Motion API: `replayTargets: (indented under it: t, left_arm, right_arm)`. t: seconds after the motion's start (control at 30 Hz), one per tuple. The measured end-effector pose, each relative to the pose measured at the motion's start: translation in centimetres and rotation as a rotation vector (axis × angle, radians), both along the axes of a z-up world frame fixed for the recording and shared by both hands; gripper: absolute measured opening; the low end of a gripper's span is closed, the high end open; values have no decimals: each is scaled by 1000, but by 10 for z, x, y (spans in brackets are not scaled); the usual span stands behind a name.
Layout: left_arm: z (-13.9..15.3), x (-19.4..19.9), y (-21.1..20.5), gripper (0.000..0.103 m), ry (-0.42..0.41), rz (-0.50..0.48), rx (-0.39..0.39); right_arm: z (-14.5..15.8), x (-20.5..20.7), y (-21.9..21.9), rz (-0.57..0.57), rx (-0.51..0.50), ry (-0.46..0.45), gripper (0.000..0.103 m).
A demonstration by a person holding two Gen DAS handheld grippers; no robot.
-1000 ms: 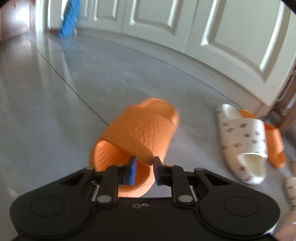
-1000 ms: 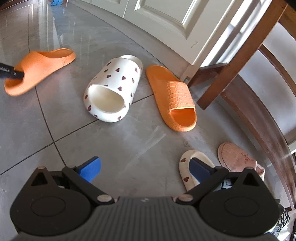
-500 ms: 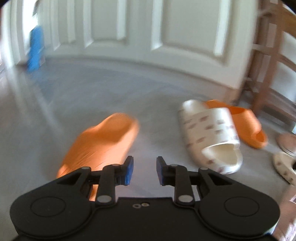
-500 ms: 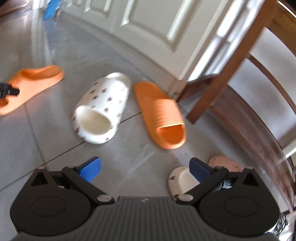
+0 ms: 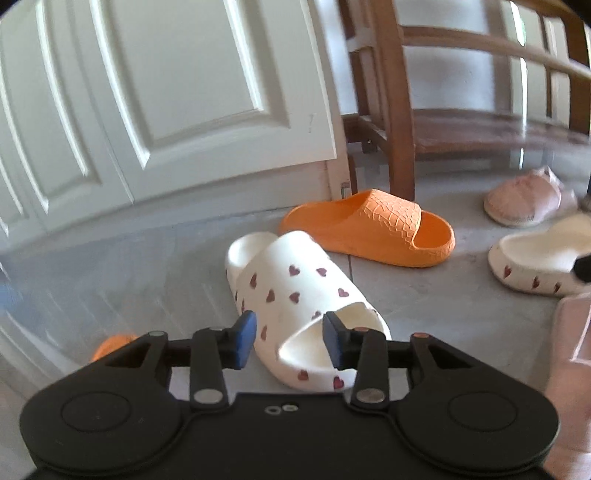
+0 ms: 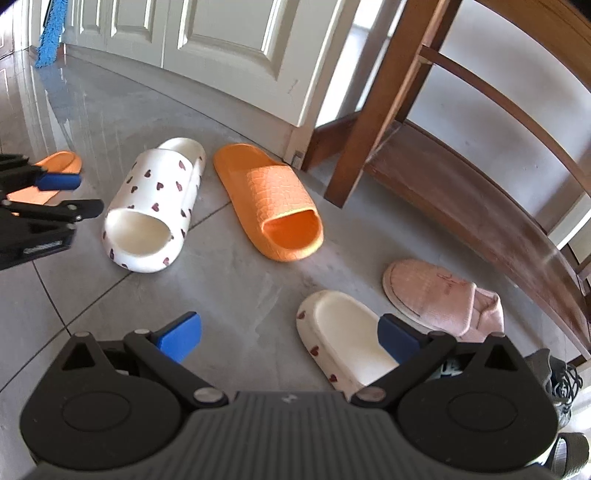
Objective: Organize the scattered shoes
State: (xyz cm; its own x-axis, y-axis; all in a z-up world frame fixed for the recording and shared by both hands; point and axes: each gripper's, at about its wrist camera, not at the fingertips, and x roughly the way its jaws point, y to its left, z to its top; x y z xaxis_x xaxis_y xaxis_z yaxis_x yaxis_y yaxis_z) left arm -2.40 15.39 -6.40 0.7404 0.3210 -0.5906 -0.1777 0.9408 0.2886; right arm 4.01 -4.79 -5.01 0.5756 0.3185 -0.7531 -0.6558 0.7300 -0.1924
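My left gripper [image 5: 290, 341] hovers just short of the open end of a white heart-print slipper [image 5: 295, 291]. Its jaws are opening and nothing is pressed between them. In the right wrist view the left gripper [image 6: 74, 195] stands left of that slipper [image 6: 155, 206], apart from it. One orange slipper [image 6: 55, 173] lies on the floor behind it. The other orange slipper [image 6: 269, 199] rests near the door corner. My right gripper [image 6: 289, 336] is wide open over bare tile. The second heart-print slipper [image 6: 347, 339] lies under its right finger.
A pink fabric slipper [image 6: 436, 295] lies beside a wooden chair frame [image 6: 388, 110]. White panelled doors [image 5: 184, 92] close the back. A blue mop [image 6: 51, 33] leans far left. A dark sneaker [image 6: 557, 376] sits at the right edge. A hand [image 5: 569, 369] shows at the right.
My left gripper let go of the orange slipper, which now lies on the floor at the left. It swung right to the white heart-print slipper with wider jaws. The right gripper shifted slightly.
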Motion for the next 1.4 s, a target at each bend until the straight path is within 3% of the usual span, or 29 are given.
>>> replayTargets:
  t: [0.07, 0.3, 0.57, 0.67, 0.73, 0.9, 1.1, 1.3, 1.4]
  left_arm:
    - [-3, 2, -5, 40, 1, -21, 35]
    - [-38, 12, -33, 41, 33, -92, 330]
    - [-69, 31, -33, 42, 77, -89, 473]
    - [-73, 42, -29, 42, 82, -83, 477]
    - [-72, 45, -23, 34, 58, -86, 453]
    - [-71, 40, -26, 32, 31, -161, 442]
    - [-69, 9, -49, 30, -18, -329, 415]
    - [-65, -30, -90, 15, -33, -541, 366]
    - [-62, -40, -108, 17, -44, -564, 355]
  right_arm:
    - [1, 2, -6, -17, 3, -3, 103]
    - [4, 10, -28, -99, 0, 6, 103]
    - [5, 3, -37, -97, -11, 22, 103]
    - [6, 3, -42, -107, -3, 32, 103]
    - [5, 3, -44, -114, 5, 43, 103]
    - [5, 1, -52, -112, 34, 64, 103]
    - [3, 0, -53, -111, 21, 61, 103]
    - [9, -4, -59, -111, 24, 52, 103]
    - [12, -9, -62, -104, 14, 46, 103]
